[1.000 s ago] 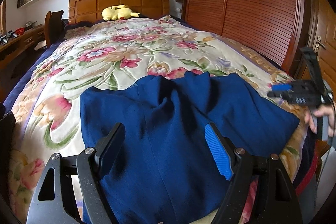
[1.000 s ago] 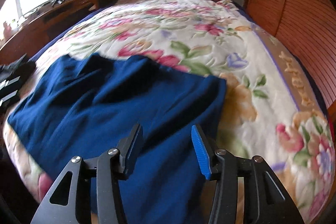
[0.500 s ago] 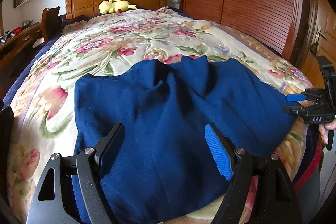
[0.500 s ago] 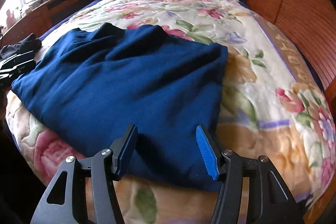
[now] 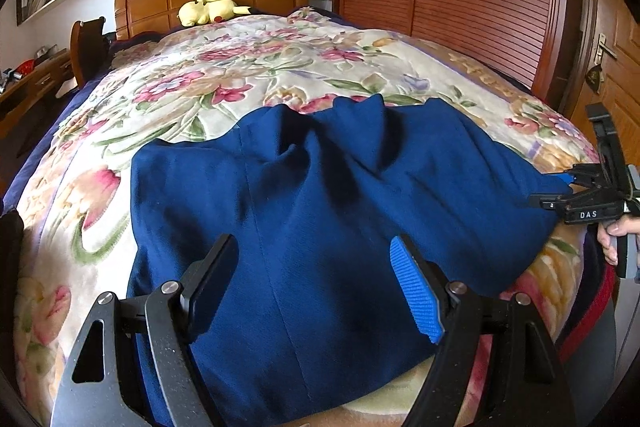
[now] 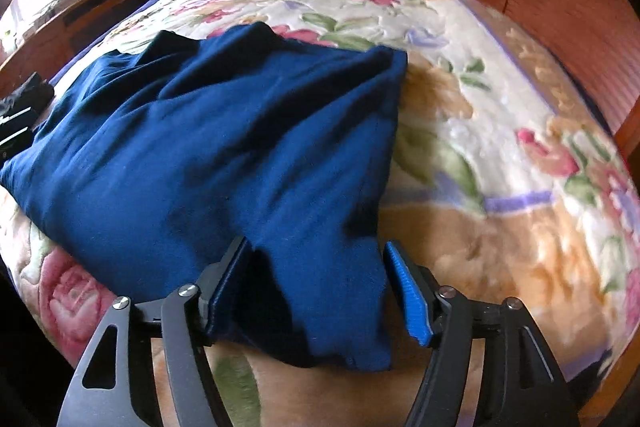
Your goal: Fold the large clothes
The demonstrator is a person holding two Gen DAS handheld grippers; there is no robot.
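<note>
We find the left tool (image 5: pixel 312 291) wide and empty, low centre over the navy garment (image 5: pixel 320 227) on the bed (image 5: pixel 240 75). Right tool (image 6: pixel 316 287) is opening, the garment's near corner between its jaws. We judge it soft, limp, fairly weighty; take corners. Underlayers hidden

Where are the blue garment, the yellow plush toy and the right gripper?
blue garment (image 5: pixel 320 211): left wrist view, middle of the cloth.
yellow plush toy (image 5: pixel 208 11): left wrist view, its body.
right gripper (image 6: pixel 316 287): right wrist view, midway between fingertips.
</note>
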